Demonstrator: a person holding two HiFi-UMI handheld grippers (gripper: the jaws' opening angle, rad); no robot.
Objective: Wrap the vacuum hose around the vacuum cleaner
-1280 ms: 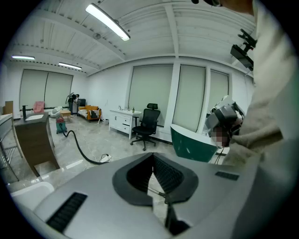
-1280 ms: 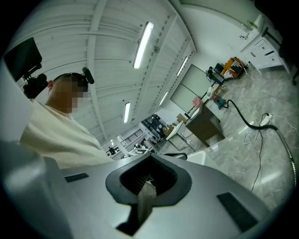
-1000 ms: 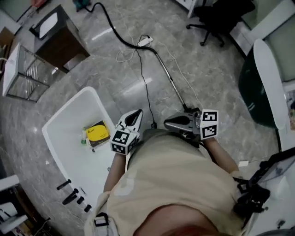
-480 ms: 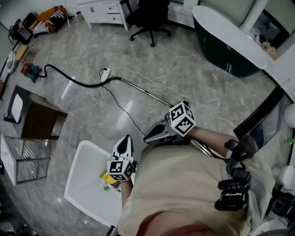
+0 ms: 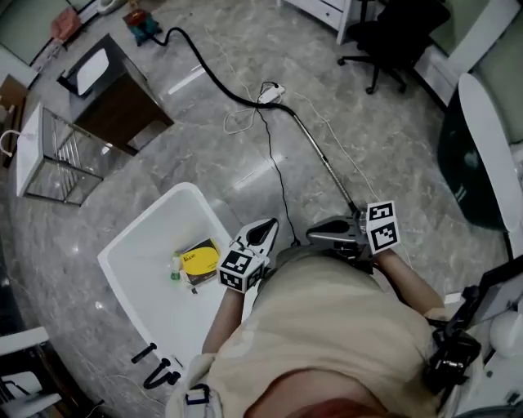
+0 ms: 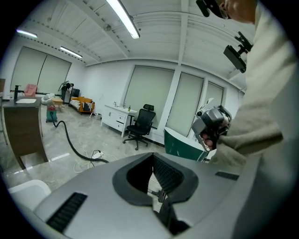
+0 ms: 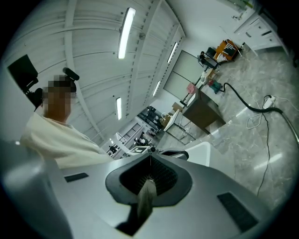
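Well, left gripper (image 5: 268, 224) and right gripper (image 5: 315, 237) both pressed together, holding nothing. Hose (image 5: 208, 69) sprawls across floor to distant vacuum cleaner (image 5: 143, 23); wand (image 5: 323, 159) ends near right gripper. Risk: pulling wand snags loose cables (image 5: 276, 167), yanks power strip (image 5: 271, 93).

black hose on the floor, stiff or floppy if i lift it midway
Probably floppy: the black hose lies in a loose curve, so it should sag either side. The straight metal wand it joins looks rigid and may drag along.

Bright, even light comes from ceiling tubes (image 6: 122, 18) above the left gripper (image 6: 153, 156). Soft glare lies on the floor (image 5: 253, 175) ahead of it. Edges bend strongly and the corners are dark.
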